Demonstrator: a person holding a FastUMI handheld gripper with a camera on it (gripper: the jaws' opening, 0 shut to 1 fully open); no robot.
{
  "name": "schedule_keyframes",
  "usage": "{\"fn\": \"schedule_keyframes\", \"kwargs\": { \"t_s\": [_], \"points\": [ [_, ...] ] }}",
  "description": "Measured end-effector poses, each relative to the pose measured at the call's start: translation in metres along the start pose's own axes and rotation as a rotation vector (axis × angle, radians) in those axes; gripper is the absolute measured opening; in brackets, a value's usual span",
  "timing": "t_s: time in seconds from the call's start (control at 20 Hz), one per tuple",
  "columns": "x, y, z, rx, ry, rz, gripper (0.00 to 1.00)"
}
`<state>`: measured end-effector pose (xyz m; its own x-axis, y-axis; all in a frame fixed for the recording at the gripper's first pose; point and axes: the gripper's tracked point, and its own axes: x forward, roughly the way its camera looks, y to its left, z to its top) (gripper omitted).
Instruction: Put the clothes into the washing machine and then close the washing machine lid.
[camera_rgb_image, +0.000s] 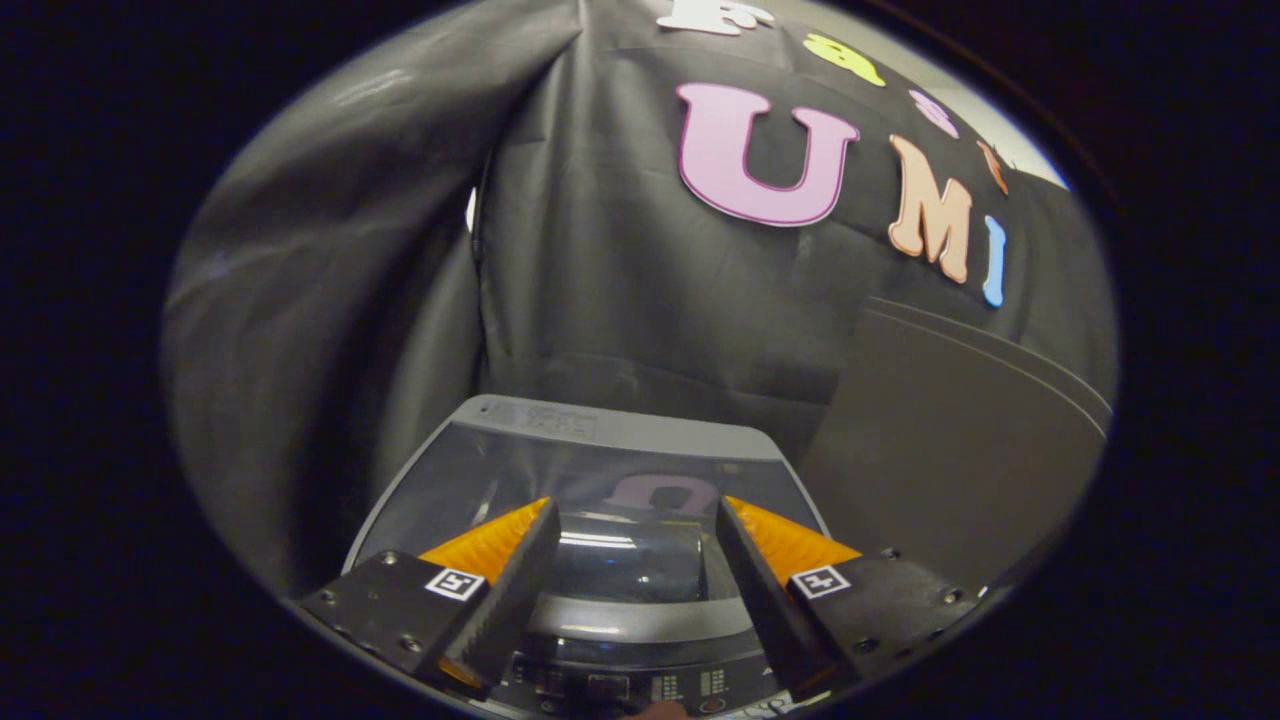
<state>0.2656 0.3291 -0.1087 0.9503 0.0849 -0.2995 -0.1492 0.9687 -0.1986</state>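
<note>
The washing machine (590, 425) stands just below and ahead of me, a grey top-loader seen from its front side. Its glass lid (450, 490) lies flat and down on the tub, mirroring the wall behind. My gripper (635, 502) hovers over the front half of the lid, open, with nothing between the fingers. The lid's grey front rim (630, 618) runs between the two fingers. The control panel (640, 688) with small buttons lies beneath the finger bases. What is under the glass is too dark to make out.
Black cloth walls rise right behind the machine and along its left side. A dark flat board (950, 450) leans or stands close to the machine's right side, taller than the lid.
</note>
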Motion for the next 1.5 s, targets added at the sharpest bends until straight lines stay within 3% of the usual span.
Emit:
{"fn": "schedule_keyframes", "kwargs": {
  "t_s": [0.3,0.65,1.25,1.5],
  "points": [
    [-0.045,-0.023,-0.001,-0.035,-0.026,-0.067,0.96],
    [-0.112,-0.045,0.018,-0.052,-0.043,-0.083,0.96],
    [-0.231,-0.095,0.087,0.062,-0.286,-0.087,0.95],
    [-0.273,-0.120,0.089,0.121,-0.376,-0.108,0.95]
  ]
}}
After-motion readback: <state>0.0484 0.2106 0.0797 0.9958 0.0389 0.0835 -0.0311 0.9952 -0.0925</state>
